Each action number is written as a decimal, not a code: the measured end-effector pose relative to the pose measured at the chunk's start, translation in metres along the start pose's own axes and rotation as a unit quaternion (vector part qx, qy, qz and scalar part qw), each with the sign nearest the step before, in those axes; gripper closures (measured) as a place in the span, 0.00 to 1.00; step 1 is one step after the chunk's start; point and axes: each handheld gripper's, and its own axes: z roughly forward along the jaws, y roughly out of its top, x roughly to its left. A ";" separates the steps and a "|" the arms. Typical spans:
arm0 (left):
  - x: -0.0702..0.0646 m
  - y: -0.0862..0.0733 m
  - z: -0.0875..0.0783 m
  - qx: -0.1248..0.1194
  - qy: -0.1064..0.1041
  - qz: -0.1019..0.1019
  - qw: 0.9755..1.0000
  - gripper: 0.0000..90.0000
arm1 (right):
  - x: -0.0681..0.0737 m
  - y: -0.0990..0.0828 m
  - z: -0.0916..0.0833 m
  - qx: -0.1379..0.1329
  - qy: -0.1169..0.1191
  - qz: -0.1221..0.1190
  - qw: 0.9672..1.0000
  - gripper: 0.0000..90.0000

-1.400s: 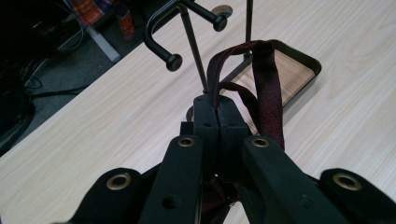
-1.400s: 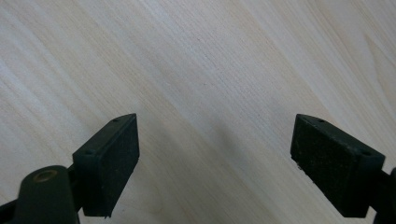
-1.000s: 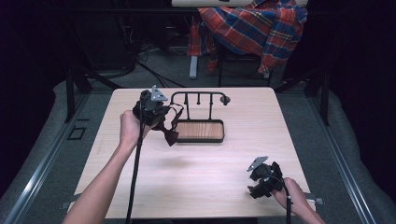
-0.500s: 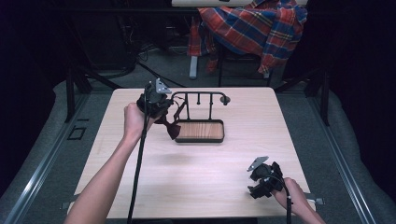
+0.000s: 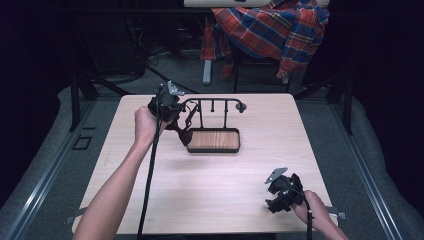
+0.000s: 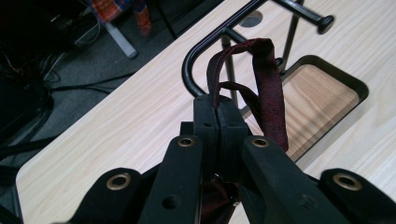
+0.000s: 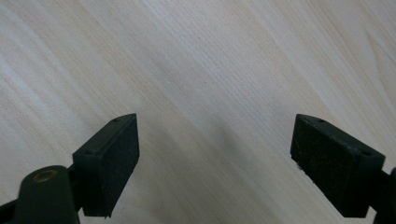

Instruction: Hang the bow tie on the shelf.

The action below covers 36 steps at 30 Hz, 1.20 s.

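Note:
My left gripper (image 5: pixel 179 111) is shut on a dark red strap (image 5: pixel 183 133), whose loose end hangs beside a black metal rack (image 5: pixel 215 102) with hooks. In the left gripper view the closed jaws (image 6: pixel 217 100) pinch the strap (image 6: pixel 268 88), and its loop arches up in front of the rack's curved end (image 6: pixel 196 56); I cannot tell whether they touch. The rack stands on a wooden tray base (image 5: pixel 212 142). My right gripper (image 5: pixel 274 196) rests near the table's front right. Its jaws (image 7: pixel 215 154) stand open over bare wood.
The light wooden table (image 5: pixel 150 200) sits in a dark room. Behind its far edge a plaid cloth (image 5: pixel 270 30) is draped over a chair. A black cable (image 5: pixel 150 170) trails from the left gripper along the forearm.
The left hand has carried the strap toward the table's far edge and slightly right, closer to the rack's left end. The right gripper has stayed put.

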 end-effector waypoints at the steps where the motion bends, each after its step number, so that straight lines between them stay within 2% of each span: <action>1: 0.000 0.000 0.000 0.000 0.000 0.000 1.000 0.99 | 0.000 0.000 0.000 -0.001 0.002 0.002 1.000 0.17; 12: 0.008 -0.004 0.015 0.022 0.011 -0.010 1.000 0.99 | 0.000 0.000 0.000 0.000 0.002 0.000 1.000 0.17; 36: 0.010 -0.016 0.034 0.045 0.013 -0.022 0.999 0.98 | 0.000 0.000 0.000 0.005 0.001 -0.002 1.000 0.17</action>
